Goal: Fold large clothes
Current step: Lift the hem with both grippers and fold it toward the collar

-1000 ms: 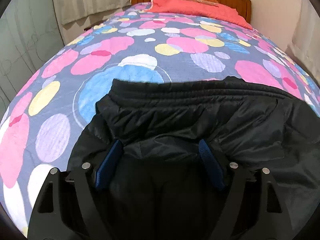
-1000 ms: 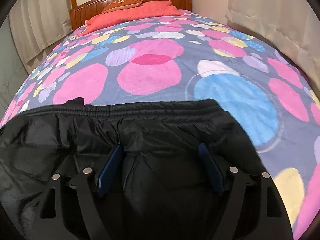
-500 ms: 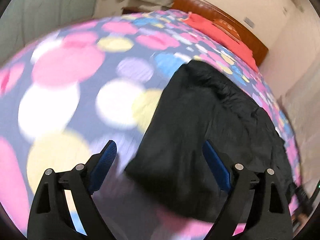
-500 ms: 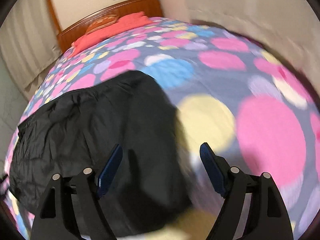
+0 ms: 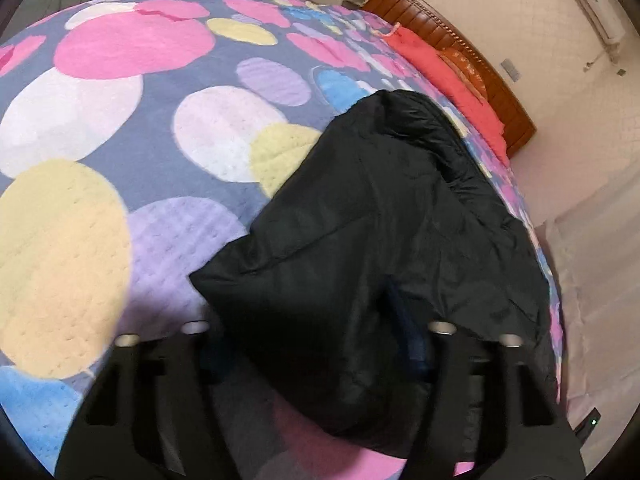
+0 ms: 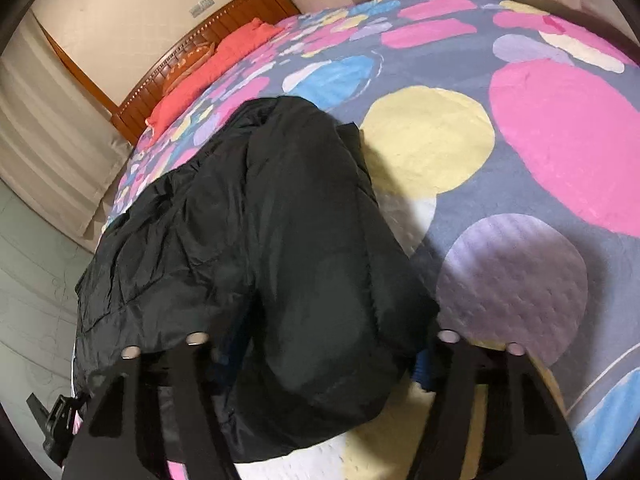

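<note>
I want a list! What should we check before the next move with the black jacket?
1. Jacket lies on the bed with nothing on top: ok.
2. Jacket sits between the left tongs, which have just been closing: ok.
3. Jacket sits between the right tongs, which have also just been closing: ok.
4. Both tongs squeeze the jacket tightly: cannot tell, it is blurry and partly hidden.
5. Jacket is smooth: not ok, it is wrinkled and bunched.
6. Room on the bed beside the jacket: ok.
</note>
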Action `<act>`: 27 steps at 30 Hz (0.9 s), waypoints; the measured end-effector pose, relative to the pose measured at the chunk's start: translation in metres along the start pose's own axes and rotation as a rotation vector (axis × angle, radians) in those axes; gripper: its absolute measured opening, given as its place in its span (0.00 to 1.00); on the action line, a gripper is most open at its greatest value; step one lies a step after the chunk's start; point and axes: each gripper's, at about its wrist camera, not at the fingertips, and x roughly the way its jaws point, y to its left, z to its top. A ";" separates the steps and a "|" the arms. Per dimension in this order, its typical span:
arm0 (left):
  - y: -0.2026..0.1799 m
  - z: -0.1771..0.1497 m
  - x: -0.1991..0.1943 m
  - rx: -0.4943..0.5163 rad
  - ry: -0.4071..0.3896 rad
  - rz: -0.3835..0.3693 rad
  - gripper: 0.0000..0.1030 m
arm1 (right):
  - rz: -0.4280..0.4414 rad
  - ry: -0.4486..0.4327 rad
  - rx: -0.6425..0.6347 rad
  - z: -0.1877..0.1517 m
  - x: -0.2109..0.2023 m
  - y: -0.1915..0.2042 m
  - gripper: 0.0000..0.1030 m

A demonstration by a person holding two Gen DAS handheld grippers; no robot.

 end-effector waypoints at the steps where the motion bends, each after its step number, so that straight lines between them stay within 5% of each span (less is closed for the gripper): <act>1: 0.000 -0.001 -0.001 0.003 0.001 -0.001 0.38 | 0.011 -0.002 0.007 -0.001 -0.001 0.000 0.45; 3: -0.004 -0.002 -0.005 0.021 -0.006 -0.001 0.27 | 0.033 -0.012 0.010 -0.003 -0.006 -0.002 0.37; 6: -0.004 -0.006 -0.014 0.034 -0.016 -0.006 0.23 | 0.059 -0.019 0.012 -0.004 -0.013 -0.002 0.29; 27: 0.040 -0.078 -0.102 0.056 0.002 0.029 0.23 | 0.075 0.010 -0.018 -0.066 -0.081 -0.032 0.28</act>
